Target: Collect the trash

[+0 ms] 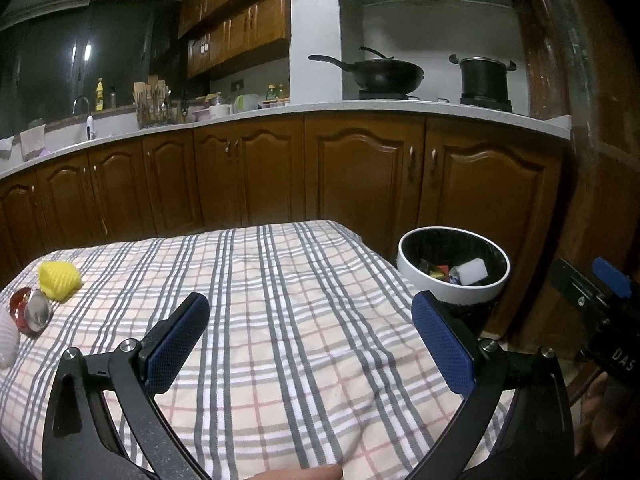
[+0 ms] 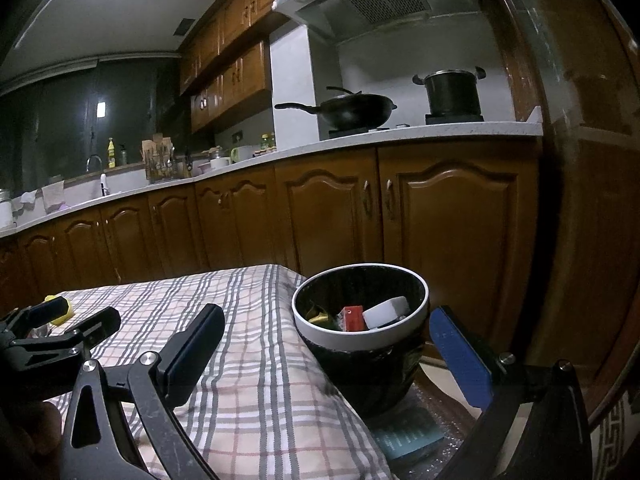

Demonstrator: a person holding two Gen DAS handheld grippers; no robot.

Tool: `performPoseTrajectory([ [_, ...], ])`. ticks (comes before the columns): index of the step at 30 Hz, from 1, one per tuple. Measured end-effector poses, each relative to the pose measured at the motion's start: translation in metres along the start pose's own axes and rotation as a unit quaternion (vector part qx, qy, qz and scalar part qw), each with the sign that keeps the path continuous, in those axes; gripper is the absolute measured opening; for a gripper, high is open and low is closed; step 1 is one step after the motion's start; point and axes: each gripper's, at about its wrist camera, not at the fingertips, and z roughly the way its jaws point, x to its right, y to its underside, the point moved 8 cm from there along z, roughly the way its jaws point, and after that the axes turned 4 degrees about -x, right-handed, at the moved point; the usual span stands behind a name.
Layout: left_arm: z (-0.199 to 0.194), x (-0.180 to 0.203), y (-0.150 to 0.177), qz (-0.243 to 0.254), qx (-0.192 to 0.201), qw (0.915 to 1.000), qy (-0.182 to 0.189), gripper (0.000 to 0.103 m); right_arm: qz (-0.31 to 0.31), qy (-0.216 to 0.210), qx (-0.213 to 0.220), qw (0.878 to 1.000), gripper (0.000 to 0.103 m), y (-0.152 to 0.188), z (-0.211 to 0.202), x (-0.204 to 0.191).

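Both claws hang released and empty over the checked desk cloth (image 1: 280, 320): left claw (image 1: 310, 340) mid-desk, right claw (image 2: 326, 354) nearer the trash bin (image 2: 360, 336), which already holds a white block and wrappers. Remaining trash lies far left: a yellow crumpled piece (image 1: 59, 280) and a red-and-silver wrapper (image 1: 32, 312). Next, likely, the left claw reaches there.

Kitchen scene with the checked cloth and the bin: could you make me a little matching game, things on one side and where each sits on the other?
Things:
1. yellow crumpled piece
2. white block
3. black wok
4. left gripper

Places:
A. on the stove
B. inside the trash bin
C. open above the checked cloth
D. on the cloth's far left part

Pairs: 1-D, 2-B, 3-A, 4-C
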Motion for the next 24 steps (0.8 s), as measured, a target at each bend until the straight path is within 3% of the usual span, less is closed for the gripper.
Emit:
performPoseTrajectory([
  [24,-0.0024,0.0011,0.0003,0.006,0.0,1.0,-0.002,0.103,0.004,-0.002,-0.001,1.0,0.103,0.0002,-0.0015,-0.0015],
])
